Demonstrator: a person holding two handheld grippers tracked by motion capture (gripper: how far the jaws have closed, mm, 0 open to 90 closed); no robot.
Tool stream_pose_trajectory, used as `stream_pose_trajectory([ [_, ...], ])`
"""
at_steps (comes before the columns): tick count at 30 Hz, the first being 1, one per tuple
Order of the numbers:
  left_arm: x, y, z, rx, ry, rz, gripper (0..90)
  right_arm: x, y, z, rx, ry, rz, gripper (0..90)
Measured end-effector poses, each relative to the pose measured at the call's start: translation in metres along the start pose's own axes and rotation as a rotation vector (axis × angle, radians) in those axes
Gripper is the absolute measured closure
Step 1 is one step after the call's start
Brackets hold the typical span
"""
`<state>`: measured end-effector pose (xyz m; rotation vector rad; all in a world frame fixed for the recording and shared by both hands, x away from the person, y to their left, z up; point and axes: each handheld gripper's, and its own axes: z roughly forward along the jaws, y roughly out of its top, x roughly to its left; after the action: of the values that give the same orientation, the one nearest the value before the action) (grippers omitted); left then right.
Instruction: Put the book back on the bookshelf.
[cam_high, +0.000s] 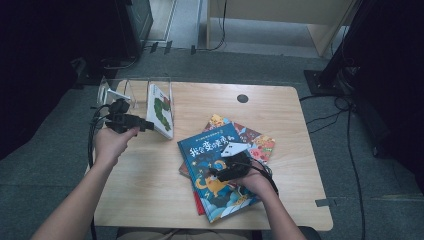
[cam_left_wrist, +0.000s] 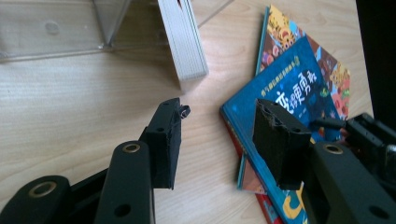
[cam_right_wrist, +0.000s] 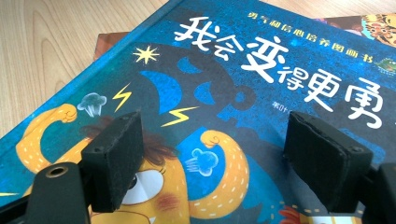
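Books bound for the rack

Both grippers' jaws apart, empty — right gripper (cam_high: 231, 173) over blue book (cam_high: 212, 150); white book (cam_high: 161, 111), at ten o'clock, could topple if nudged.

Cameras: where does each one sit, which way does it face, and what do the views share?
High view: above the table, looking forward and down; both forearms, left gripper, right gripper.
Left gripper view: on the left gripper, facing the white book; open jaws.
Right gripper view: on the right gripper, over the blue book; open jaws.
Shared: the blue book, in all three.
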<state>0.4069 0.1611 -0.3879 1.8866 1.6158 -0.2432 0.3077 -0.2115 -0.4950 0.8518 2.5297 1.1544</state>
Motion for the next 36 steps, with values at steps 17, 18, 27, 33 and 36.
stream_pose_trajectory([
  [17,-0.015,-0.027,0.021,-0.005,-0.081,0.115,50.7,-0.003,-0.001,-0.003,-0.013,-0.014,0.024,28.7],
  [18,-0.014,-0.029,0.027,-0.001,-0.096,0.119,50.7,-0.004,-0.002,-0.003,-0.014,-0.016,0.025,29.5],
  [27,-0.009,-0.036,0.049,-0.002,-0.121,0.172,50.1,-0.01,-0.004,-0.008,-0.025,-0.041,0.056,33.8],
  [33,-0.009,-0.038,0.06,0.014,-0.118,0.214,50.0,-0.012,-0.007,-0.012,-0.024,-0.068,0.071,37.1],
  [36,-0.011,-0.038,0.065,0.016,-0.126,0.223,50.0,-0.014,-0.01,-0.015,-0.028,-0.076,0.088,40.2],
])
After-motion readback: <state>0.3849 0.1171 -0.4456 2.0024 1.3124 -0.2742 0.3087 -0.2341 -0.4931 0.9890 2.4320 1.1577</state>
